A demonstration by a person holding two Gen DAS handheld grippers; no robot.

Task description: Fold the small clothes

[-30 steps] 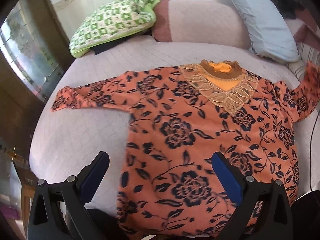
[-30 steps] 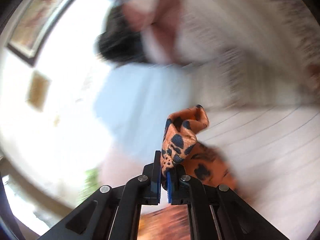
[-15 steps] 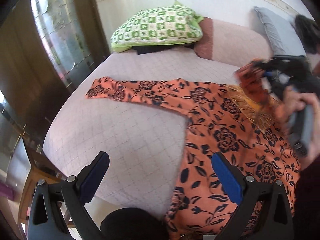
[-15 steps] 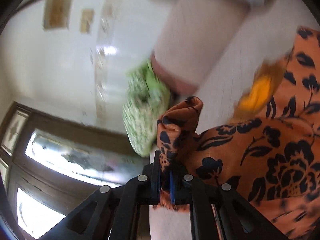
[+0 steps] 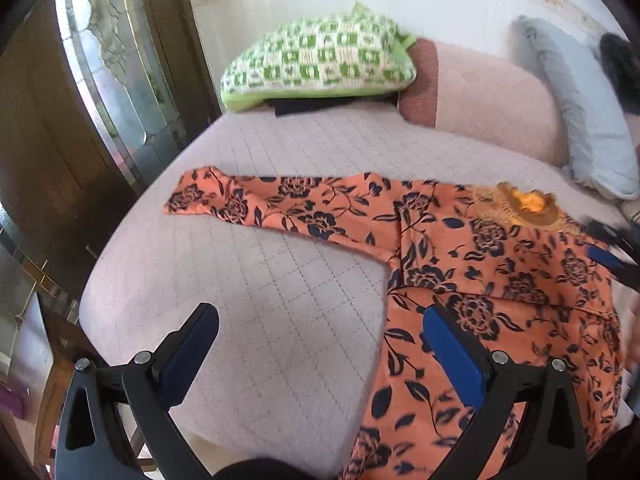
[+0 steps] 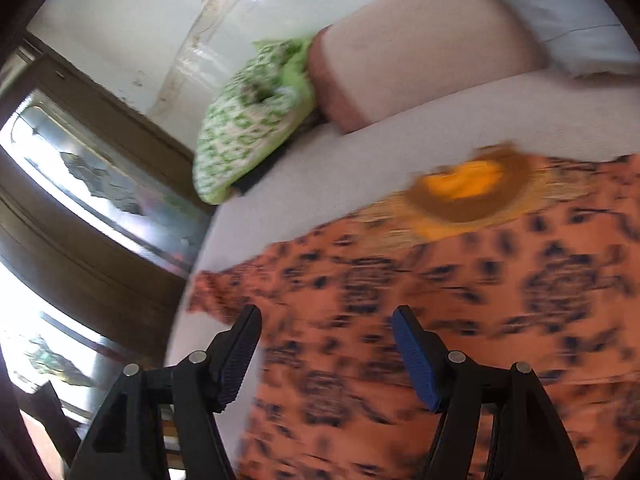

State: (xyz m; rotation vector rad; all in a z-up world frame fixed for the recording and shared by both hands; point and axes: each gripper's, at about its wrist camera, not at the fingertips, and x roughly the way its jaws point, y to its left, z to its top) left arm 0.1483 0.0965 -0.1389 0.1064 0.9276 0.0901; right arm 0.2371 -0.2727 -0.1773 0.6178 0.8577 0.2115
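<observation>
Here my right gripper (image 6: 326, 354) is opening, its jaws spreading with nothing between them, low in the frame over the top (image 6: 460, 288). The right sleeve (image 5: 520, 280) lies folded across the chest at centre right, so I judge this side is done. My left gripper (image 5: 320, 354) hangs wide apart and empty at the bottom of its frame. The left sleeve (image 5: 256, 204) stretches flat toward the upper left of the bed (image 5: 240, 312), likely my next fold.
</observation>
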